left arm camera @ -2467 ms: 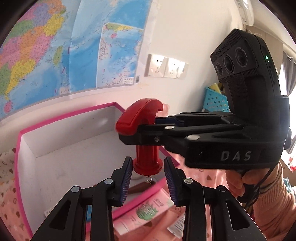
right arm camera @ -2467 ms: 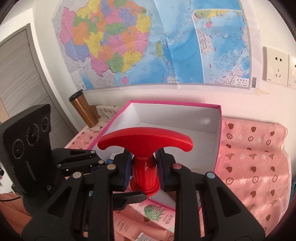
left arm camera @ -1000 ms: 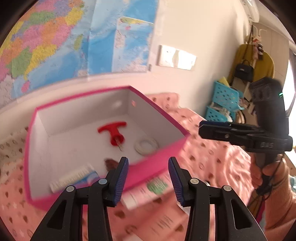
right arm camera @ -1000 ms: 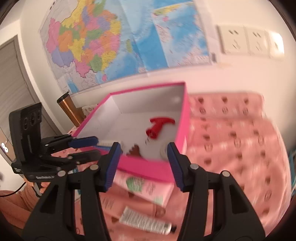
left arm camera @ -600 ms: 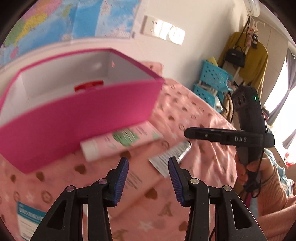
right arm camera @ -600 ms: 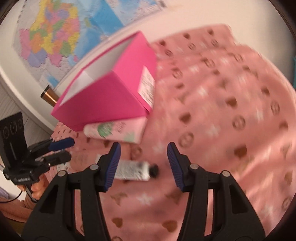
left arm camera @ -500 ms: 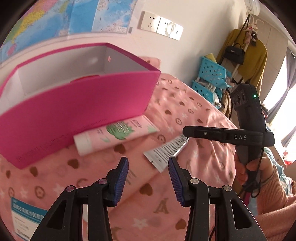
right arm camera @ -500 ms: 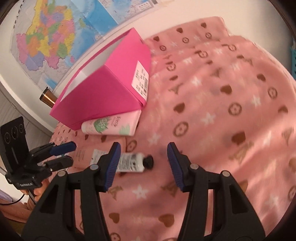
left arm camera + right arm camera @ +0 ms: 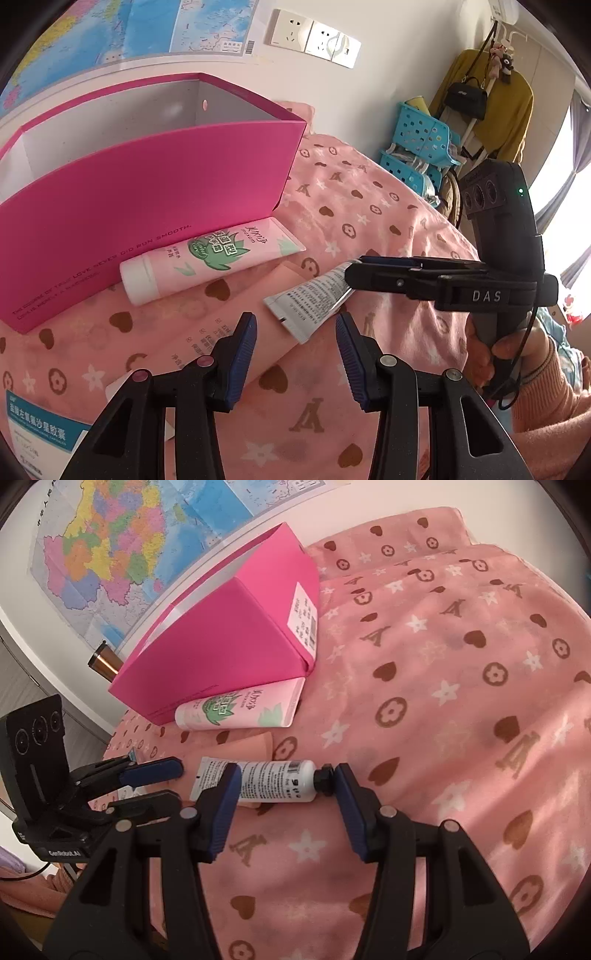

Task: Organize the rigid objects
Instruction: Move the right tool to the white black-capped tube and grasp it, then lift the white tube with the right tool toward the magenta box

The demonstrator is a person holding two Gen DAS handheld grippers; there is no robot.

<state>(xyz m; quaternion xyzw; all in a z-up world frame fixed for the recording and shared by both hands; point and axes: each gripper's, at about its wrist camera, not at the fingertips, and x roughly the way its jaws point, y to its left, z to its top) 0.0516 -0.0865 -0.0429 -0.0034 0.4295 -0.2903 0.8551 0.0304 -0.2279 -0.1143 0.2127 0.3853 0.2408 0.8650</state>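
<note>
A white tube (image 9: 273,781) with a black cap lies on the pink patterned cloth (image 9: 443,686). My right gripper (image 9: 286,794) hovers over it, open; the tube lies lengthwise across the gap, its left finger overlaps the tube's flat end, and no pad presses on it. My left gripper (image 9: 295,350) stands open and empty just short of the tube's flat end (image 9: 314,299). A pink tube with a green label (image 9: 207,258) rests against the open pink box (image 9: 147,177). A peach tube (image 9: 251,746) lies beneath the white one. The box's contents are hidden.
A white and blue medicine box (image 9: 37,432) lies at the cloth's near left. A copper cylinder (image 9: 105,662) stands behind the pink box. Blue baskets (image 9: 424,147) and a hanging yellow coat (image 9: 480,103) are at the far right. A map and sockets (image 9: 314,35) are on the wall.
The right gripper let the red-handled tool go into the box. Both grippers then sank from above the box to the tubes on the cloth, and have held nearly still since.
</note>
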